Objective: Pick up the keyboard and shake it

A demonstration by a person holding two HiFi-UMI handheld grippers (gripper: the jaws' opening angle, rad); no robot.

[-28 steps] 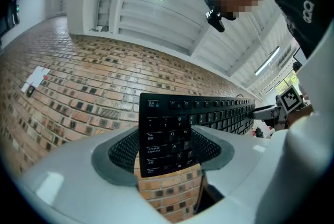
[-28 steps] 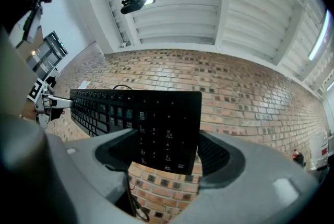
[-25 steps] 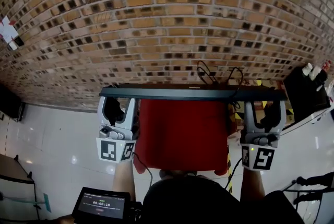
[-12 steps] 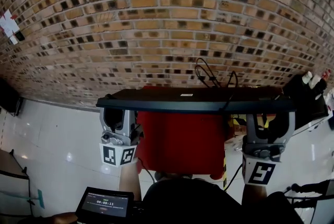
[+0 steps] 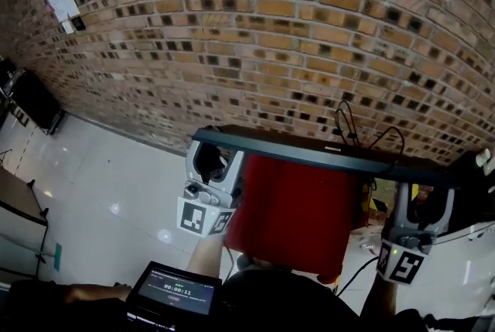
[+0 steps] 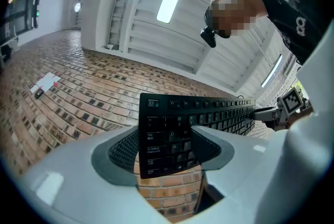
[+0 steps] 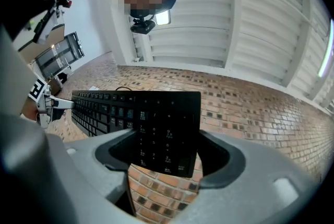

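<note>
A long black keyboard (image 5: 309, 153) hangs in the air in front of me, seen nearly edge-on in the head view and sloping down to the right. My left gripper (image 5: 215, 154) is shut on its left end, and my right gripper (image 5: 424, 191) is shut on its right end. In the left gripper view the keyboard (image 6: 172, 134) stands between the grey jaws of the left gripper (image 6: 169, 145), keys facing the camera. The right gripper view shows the number-pad end of the keyboard (image 7: 164, 124) clamped in the right gripper (image 7: 167, 147).
A red surface (image 5: 298, 207) lies under the keyboard. Black cables (image 5: 348, 125) trail behind it against the brick wall (image 5: 255, 29). A small screen (image 5: 172, 293) sits low at my left. A black box (image 5: 35, 98) stands on the white floor at far left.
The keyboard, level before, now slopes down to the right and has shifted right in the head view. Both grippers have kept their hold on its ends.
</note>
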